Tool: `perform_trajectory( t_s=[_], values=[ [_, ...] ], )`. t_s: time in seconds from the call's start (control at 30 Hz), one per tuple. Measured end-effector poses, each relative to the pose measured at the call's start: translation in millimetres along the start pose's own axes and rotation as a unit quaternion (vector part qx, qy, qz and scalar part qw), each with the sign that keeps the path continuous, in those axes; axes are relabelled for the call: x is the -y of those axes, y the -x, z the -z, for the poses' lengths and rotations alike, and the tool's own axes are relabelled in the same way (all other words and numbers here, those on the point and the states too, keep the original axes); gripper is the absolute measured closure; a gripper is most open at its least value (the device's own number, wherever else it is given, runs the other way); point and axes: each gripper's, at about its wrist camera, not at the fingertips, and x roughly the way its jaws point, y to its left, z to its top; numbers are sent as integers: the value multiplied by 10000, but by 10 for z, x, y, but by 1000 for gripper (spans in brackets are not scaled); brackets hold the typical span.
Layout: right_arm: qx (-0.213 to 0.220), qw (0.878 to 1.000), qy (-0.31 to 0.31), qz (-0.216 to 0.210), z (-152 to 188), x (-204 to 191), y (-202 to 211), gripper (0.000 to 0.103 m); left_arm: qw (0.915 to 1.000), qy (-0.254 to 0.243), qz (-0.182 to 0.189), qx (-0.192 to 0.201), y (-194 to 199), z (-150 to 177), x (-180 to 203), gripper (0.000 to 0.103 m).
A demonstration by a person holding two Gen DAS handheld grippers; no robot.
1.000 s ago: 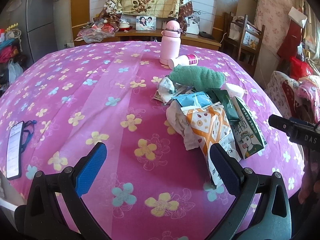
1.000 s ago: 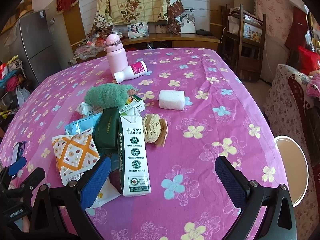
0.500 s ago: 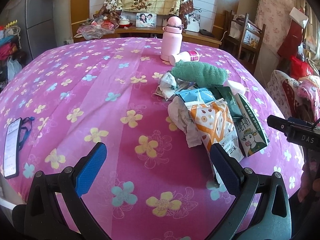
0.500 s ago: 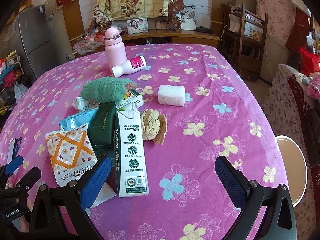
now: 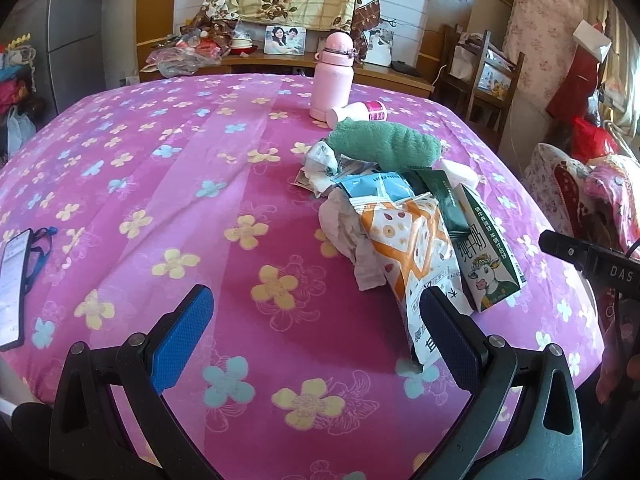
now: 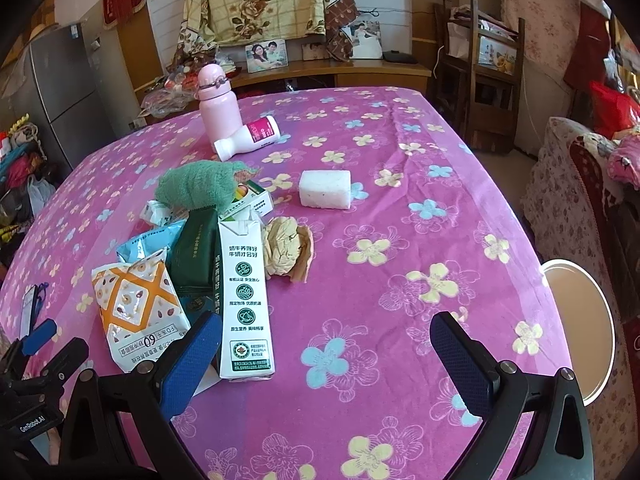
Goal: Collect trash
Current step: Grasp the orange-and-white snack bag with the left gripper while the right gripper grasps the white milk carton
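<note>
A heap of trash lies on the pink flowered table (image 6: 400,208): a white milk carton (image 6: 245,296) (image 5: 486,256), an orange-and-white snack bag (image 6: 136,304) (image 5: 412,248), a dark green packet (image 6: 196,256), a blue wrapper (image 6: 148,242), a crumpled paper ball (image 6: 286,250) and white tissue (image 5: 344,228). A green cloth (image 6: 196,186) (image 5: 384,144) lies on the heap's far side. My left gripper (image 5: 316,332) is open and empty, just left of the heap's near end. My right gripper (image 6: 328,356) is open and empty, its left finger beside the carton's near end.
A pink flask (image 6: 218,106) stands at the back with a white bottle (image 6: 248,138) lying beside it. A white sponge block (image 6: 325,189) lies right of the heap. A phone (image 5: 14,280) lies at the table's left edge. A round stool (image 6: 580,320) stands off the right edge.
Both grippers have crept forward toward the heap, which now looks a little nearer and larger. Nothing on the table has moved and both stay open.
</note>
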Motion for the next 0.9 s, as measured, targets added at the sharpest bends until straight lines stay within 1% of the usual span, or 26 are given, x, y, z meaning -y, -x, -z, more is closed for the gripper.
perform_trajectory(
  t_s=[0.1,0.17,0.33,0.43,0.5,0.63,0.73,0.8,0.87,0.9],
  values=[
    [16,10000,-26,-25,-3,9,15,0,10000,31,44,-40,-24,7,-18,1],
    [-5,10000,-2,-35,4,2,10,0,9999,58,137,-71,-40,13,-28,1],
    [-67,10000,21,-47,23,-11,4,0,9978,271,582,-149,-79,38,-80,1],
    [-112,9998,-4,-171,51,-11,3,0,9961,434,741,-207,-118,39,-101,1],
    [-122,9997,53,-192,74,-24,6,0,9955,471,790,-232,-136,37,-83,1],
    [-98,9995,225,-190,107,-29,13,0,9957,334,822,-270,-171,12,47,1],
    [-60,9994,242,-225,113,5,22,0,9961,248,786,-328,-255,-27,157,1],
    [-50,9993,166,-326,114,51,22,0,9956,227,819,-392,-335,-53,226,1],
    [-67,9989,125,-454,111,72,15,1,9946,215,889,-490,-427,-85,315,5],
    [-74,9987,134,-493,106,69,10,3,9940,198,934,-539,-468,-97,361,9]
  ],
)
